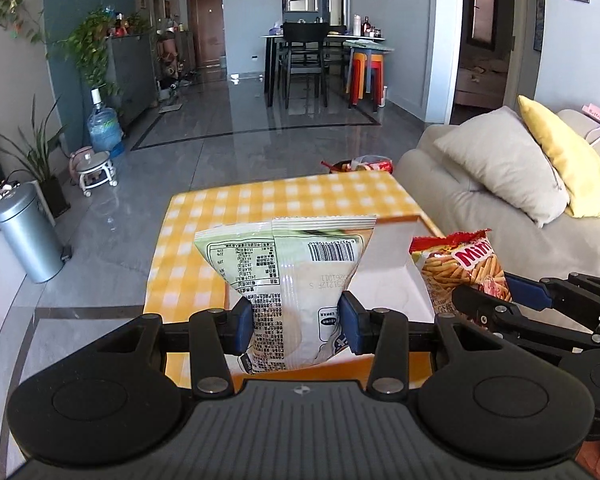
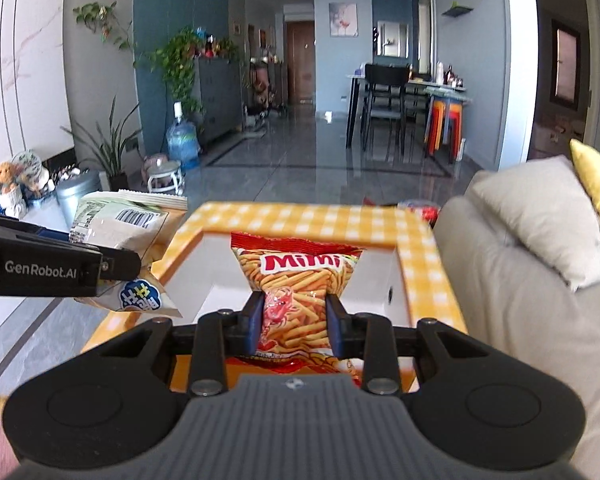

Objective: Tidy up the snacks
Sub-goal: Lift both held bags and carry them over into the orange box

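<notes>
Right gripper [image 2: 295,320] pinching the Mimi bag [image 2: 300,280] sits dead centre over the white box [image 2: 380,280], left gripper [image 1: 297,326] squeezing the green-white bag [image 1: 296,276] probably hangs by its lower-left edge.

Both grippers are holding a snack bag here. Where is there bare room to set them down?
The white box interior, walled by the yellow checked rim, looks bare beyond the Mimi bag in the right gripper. The checked tabletop past the green-white bag in the left gripper is bare. The grippers crowd the near edge.
</notes>
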A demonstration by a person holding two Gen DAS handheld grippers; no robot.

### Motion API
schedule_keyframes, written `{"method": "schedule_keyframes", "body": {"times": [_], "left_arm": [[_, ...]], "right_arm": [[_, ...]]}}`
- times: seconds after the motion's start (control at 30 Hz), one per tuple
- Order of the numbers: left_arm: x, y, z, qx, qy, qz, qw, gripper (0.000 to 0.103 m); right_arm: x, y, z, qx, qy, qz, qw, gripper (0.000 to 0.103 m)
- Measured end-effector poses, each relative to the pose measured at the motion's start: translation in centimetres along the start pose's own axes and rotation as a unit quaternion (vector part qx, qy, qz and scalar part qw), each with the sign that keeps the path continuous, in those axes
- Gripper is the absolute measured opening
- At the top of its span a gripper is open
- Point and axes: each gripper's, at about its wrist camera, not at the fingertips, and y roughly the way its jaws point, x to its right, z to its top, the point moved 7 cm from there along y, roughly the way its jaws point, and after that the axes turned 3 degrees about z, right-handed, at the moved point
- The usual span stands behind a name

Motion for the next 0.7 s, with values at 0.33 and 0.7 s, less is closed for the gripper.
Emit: {"method": "schedule_keyframes", "body": {"times": [0.33,0.7], "left_arm": [[0.8,6.5,1.8,-0.071,0.033,-0.018,0.9967,0.049],[1.2,15.3,-1.8,-0.171,0.076,-0.016,0.9822,0.049]], "right_arm": [[1.8,5.1,3.9,-0.040,0.004,-0.002,0.999,0.030],[2.7,14.9,0.4,-0.183,0.015,0.011,0.983,0.030]]}}
